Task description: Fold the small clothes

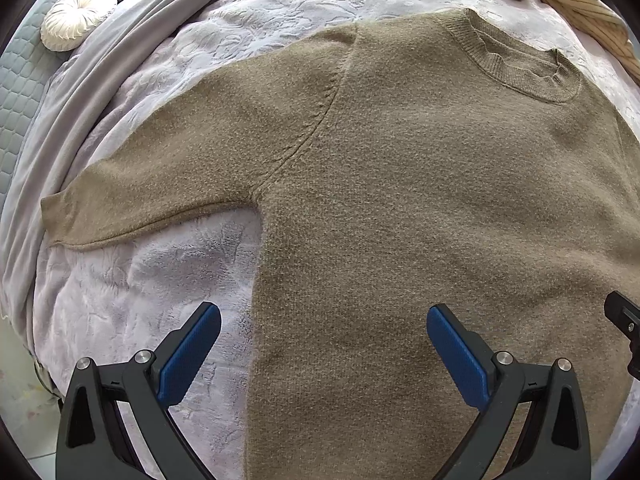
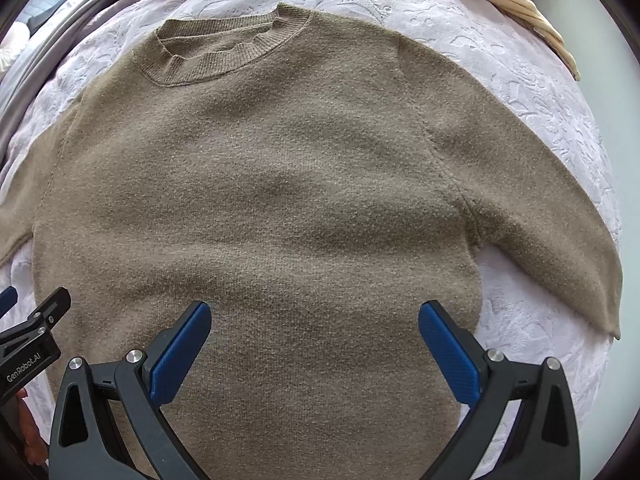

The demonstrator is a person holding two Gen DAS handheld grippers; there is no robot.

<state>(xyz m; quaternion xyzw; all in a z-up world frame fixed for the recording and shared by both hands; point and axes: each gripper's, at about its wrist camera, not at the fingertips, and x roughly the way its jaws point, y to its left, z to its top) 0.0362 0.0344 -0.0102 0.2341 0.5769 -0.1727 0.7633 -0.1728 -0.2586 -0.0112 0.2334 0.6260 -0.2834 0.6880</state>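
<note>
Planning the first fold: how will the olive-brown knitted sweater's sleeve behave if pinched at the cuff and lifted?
The olive-brown knitted sweater lies flat with soft ripples, so its left sleeve will probably drape limply. The fuzzy knit likely grips the blue pads well. It may drag on the plush lilac blanket rather than slide.

The sweater (image 2: 280,208) was a matt, fuzzy olive knit with a ribbed collar (image 2: 224,60). Beneath it the bedspread (image 1: 132,304) looked plush, embossed with leaves. Each claw (image 1: 324,344) (image 2: 316,340) had matt black plastic arms, textured blue pads (image 1: 188,356) and shiny metal pins.
</note>
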